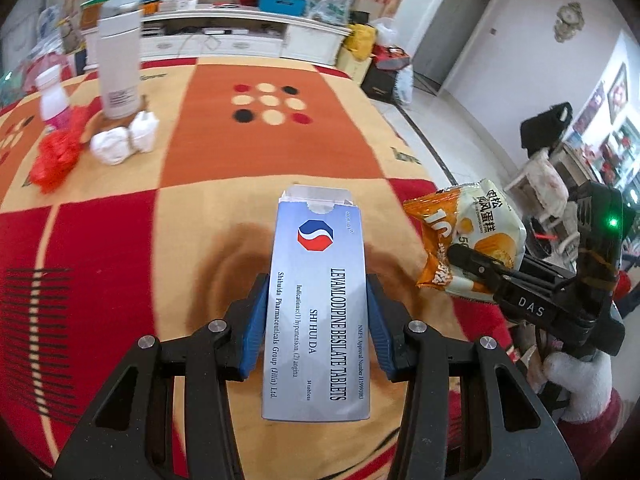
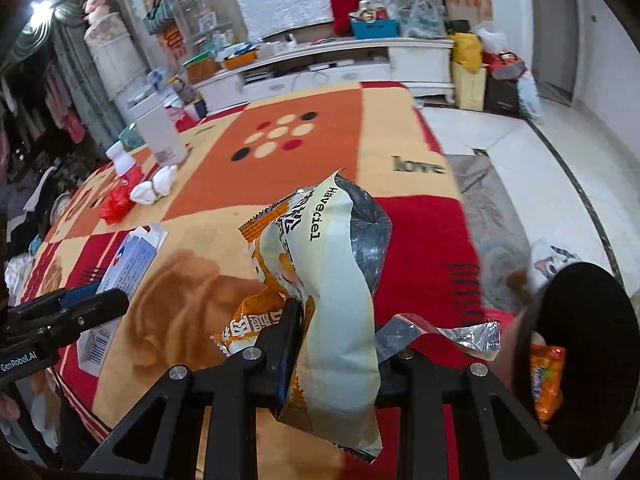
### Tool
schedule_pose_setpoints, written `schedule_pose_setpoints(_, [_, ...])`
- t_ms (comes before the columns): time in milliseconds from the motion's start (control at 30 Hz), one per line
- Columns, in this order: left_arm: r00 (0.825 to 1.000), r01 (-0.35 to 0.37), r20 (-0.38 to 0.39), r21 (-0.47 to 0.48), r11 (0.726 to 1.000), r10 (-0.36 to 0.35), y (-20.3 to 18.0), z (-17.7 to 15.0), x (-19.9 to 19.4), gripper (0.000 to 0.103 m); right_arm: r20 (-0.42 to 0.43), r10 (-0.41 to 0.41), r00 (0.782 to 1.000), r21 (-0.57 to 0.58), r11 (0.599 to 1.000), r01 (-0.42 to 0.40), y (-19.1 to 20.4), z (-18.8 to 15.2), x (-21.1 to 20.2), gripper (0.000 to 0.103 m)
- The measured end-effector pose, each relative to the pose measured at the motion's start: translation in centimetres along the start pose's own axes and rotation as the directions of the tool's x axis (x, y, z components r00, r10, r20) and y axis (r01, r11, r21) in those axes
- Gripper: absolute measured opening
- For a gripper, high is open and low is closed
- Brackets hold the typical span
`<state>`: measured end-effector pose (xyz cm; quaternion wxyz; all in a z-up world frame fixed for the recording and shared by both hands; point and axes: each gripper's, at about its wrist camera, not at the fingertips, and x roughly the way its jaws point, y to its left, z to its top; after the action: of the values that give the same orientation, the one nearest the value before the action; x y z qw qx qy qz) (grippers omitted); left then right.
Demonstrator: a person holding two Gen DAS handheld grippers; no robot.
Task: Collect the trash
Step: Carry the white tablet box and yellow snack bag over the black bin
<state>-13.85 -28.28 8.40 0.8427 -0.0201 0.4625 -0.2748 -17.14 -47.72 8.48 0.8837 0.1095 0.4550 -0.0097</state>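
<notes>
In the left wrist view my left gripper [image 1: 316, 280] is shut on a silver-blue tablet box [image 1: 316, 320], its blue pads [image 1: 256, 320] pressing both long sides; the open flap end points away from me. To its right my right gripper [image 1: 466, 268] grips a crumpled orange-and-cream snack wrapper [image 1: 476, 228]. The right wrist view shows that gripper [image 2: 336, 312] shut on the wrapper [image 2: 340, 272], which hides the right finger. Both items hang above the blanket-covered table [image 2: 320, 120]. The left gripper [image 2: 100, 300] and its box [image 2: 128, 260] appear at the left.
A red plastic bag [image 1: 56, 156], white crumpled tissue [image 1: 120, 144], a small pink-and-white bottle [image 1: 52, 100] and a tall white canister [image 1: 118, 68] sit at the table's far left. A dark round bin [image 2: 592, 340] holding an orange packet [image 2: 548, 380] is close on the right, off the table's edge.
</notes>
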Motion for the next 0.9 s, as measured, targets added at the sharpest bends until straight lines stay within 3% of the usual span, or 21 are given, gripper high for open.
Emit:
schedule_pose_setpoints(600, [0.997,0.067,-0.054,0.106,0.992,-0.062,-7.2,0.9,3.6,0.044,0.021,-0.093,0.995,0.124,0.988,0.09,-7.9,-2.5,-3.2,0.027])
schedule_pose_setpoints(900, [0.991,0.122,-0.083,0.185,0.975,-0.108,-12.3,1.4,6.0,0.044,0.023,-0.161,0.987,0.197,0.968,0.154,-12.7,-3.4,-4.8,0.027])
